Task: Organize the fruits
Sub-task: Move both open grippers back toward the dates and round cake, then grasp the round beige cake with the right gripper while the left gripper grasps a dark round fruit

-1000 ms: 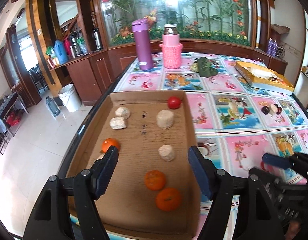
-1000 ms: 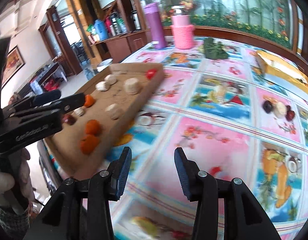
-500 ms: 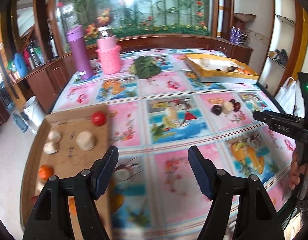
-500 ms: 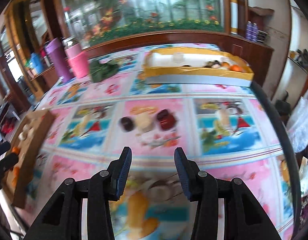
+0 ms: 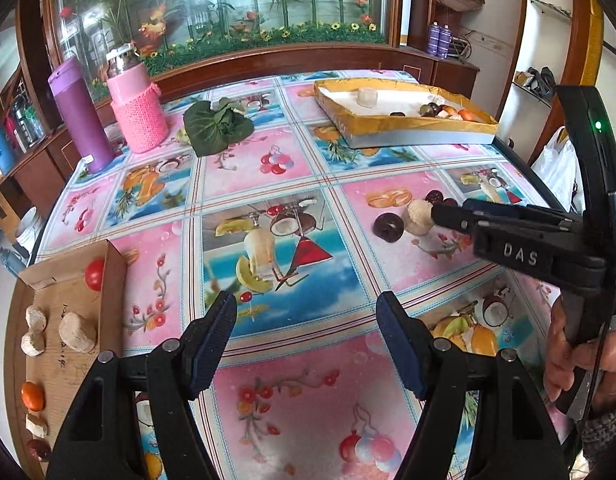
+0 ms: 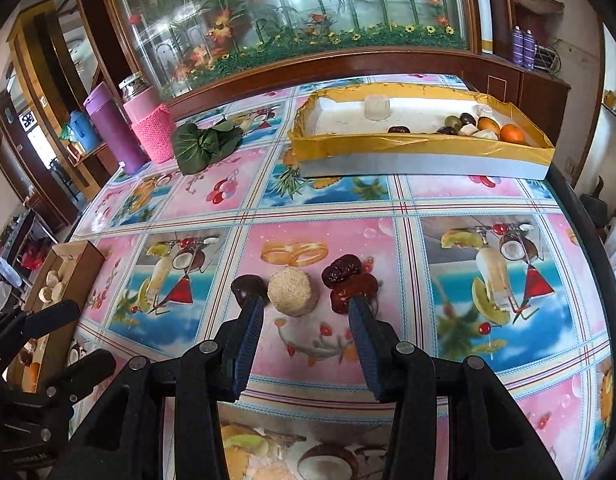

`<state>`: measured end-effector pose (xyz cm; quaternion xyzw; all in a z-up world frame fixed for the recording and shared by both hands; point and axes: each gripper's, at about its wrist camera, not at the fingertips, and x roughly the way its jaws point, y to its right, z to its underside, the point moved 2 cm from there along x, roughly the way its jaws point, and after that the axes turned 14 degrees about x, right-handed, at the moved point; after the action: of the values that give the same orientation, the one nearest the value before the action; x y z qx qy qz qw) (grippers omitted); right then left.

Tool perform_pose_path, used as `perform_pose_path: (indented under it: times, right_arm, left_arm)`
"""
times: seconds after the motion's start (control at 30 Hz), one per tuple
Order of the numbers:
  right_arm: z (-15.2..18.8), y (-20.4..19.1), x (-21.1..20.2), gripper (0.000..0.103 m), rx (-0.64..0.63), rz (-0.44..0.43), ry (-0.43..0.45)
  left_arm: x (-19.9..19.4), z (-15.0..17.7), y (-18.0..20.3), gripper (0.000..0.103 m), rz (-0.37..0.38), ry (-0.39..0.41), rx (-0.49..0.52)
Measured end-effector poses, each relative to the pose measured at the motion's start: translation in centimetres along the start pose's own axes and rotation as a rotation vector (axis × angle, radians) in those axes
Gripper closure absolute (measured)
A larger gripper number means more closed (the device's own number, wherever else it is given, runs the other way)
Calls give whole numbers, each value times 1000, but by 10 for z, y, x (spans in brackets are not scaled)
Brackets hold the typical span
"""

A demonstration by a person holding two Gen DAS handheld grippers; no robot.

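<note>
My right gripper (image 6: 306, 308) stands open, its tips just short of a round beige piece (image 6: 294, 290) that lies on the tablecloth. A dark brown fruit (image 6: 248, 286) sits left of that piece, and two red dried fruits (image 6: 348, 280) sit to its right. Nothing is between its pads. My left gripper (image 5: 306, 320) hangs open over bare tablecloth, holding nothing. At its left the cardboard tray (image 5: 68, 300) holds a red tomato (image 5: 94, 274), beige pieces and oranges. In the left wrist view the right gripper (image 5: 440, 212) reaches toward the beige piece (image 5: 418, 216).
A yellow-rimmed box (image 6: 420, 148) with an orange (image 6: 512, 134) and several fruits stands at the back right. A purple flask (image 5: 80, 120), a pink knitted jar (image 5: 138, 112) and a green leaf bundle (image 5: 216, 124) stand at the back left. The table edge runs along the right.
Both grippers have swung right, away from the cardboard tray, across the table. The right gripper has closed in on the beige piece and dark fruits. Neither gripper's opening has changed.
</note>
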<state>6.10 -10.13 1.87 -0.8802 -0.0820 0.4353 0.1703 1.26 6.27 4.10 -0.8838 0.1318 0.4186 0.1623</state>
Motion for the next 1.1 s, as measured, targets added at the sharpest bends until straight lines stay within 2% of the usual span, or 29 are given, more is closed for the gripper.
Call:
perform_pose_path:
  times: [0.13, 0.3, 0.47, 0.53, 0.57, 0.9, 1.1]
  right_arm:
    - [-8, 15, 4, 56, 54, 7, 23]
    - [-7, 8, 11, 57, 52, -92, -19]
    - [-5, -7, 30, 59, 3, -43, -42]
    - [-4, -10, 34, 59, 4, -51, -31]
    - [-5, -10, 35, 69, 3, -51, -31]
    - [-3, 17, 13, 70, 121, -115, -18]
    - [-5, 43, -9, 70, 211, -136, 31]
  left_arm:
    - [8, 0, -5, 32, -3, -10, -13]
    - [20, 1, -5, 32, 18, -33, -32]
    - [24, 5, -1, 32, 26, -49, -33]
    - [24, 6, 0, 32, 25, -47, -31]
    - [25, 6, 0, 32, 28, -47, -34]
    - [39, -11, 6, 32, 75, -46, -47]
    - [63, -43, 31, 32, 103, -10, 31]
